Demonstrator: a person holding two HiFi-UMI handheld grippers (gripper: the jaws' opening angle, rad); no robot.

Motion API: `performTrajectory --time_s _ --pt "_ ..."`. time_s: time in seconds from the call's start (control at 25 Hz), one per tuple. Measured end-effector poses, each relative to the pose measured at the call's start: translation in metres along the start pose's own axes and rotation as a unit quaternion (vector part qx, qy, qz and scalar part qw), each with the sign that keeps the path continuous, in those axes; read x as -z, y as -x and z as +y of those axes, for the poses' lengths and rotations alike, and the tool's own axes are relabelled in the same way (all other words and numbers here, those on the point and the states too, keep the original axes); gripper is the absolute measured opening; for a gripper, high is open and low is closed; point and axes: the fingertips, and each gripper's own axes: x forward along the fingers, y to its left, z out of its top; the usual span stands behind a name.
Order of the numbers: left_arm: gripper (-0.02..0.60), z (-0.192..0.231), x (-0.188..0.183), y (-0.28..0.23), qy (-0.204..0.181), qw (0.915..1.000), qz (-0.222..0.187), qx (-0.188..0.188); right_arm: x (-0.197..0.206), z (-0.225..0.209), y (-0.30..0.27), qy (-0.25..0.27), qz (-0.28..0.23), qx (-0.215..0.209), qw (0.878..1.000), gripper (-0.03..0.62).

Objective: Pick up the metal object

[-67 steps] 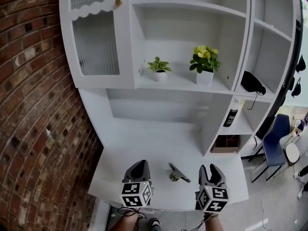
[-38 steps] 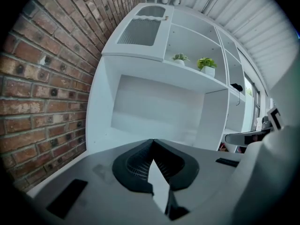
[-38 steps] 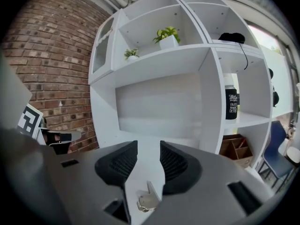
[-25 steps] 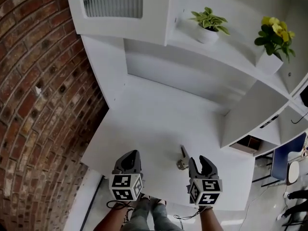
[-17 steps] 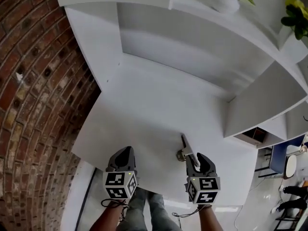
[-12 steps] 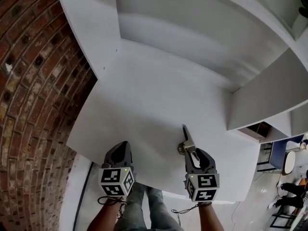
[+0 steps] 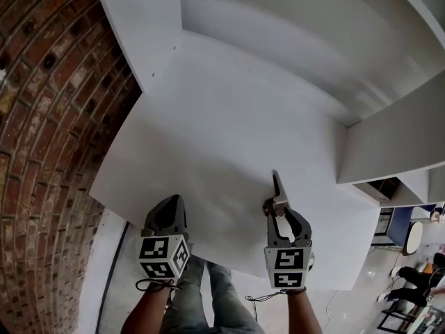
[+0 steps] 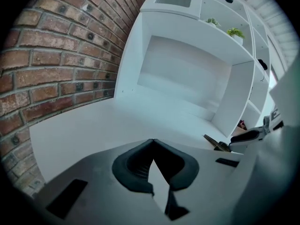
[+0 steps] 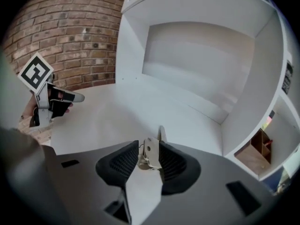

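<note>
I'm pinching the metal clip (image 9: 150, 154) in my right claw (image 7: 281, 213); it's lying at the tabletop's (image 7: 208, 131) 5 o'clock. My left claw (image 8: 152, 142) is idling, pressed together. Next, I think, comes lifting it straight up.

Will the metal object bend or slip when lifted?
The metal object looks like rigid sheet metal, so probably no bending. It looks smooth and the right gripper holds only one end, so it may pivot or slip.
</note>
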Motion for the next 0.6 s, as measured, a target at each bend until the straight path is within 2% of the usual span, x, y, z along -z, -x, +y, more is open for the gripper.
performTrajectory --time_s 0.2,0.6 --pt "0.008 0.006 0.0 -0.003 0.003 1.0 -0.001 -0.004 0.004 0.002 -0.008 0.052 0.022 0.014 0.998 0.129" --pt "0.008 0.013 0.004 -0.008 0.006 0.9999 0.005 -0.009 0.015 0.004 -0.019 0.096 0.045 0.029 0.994 0.112"
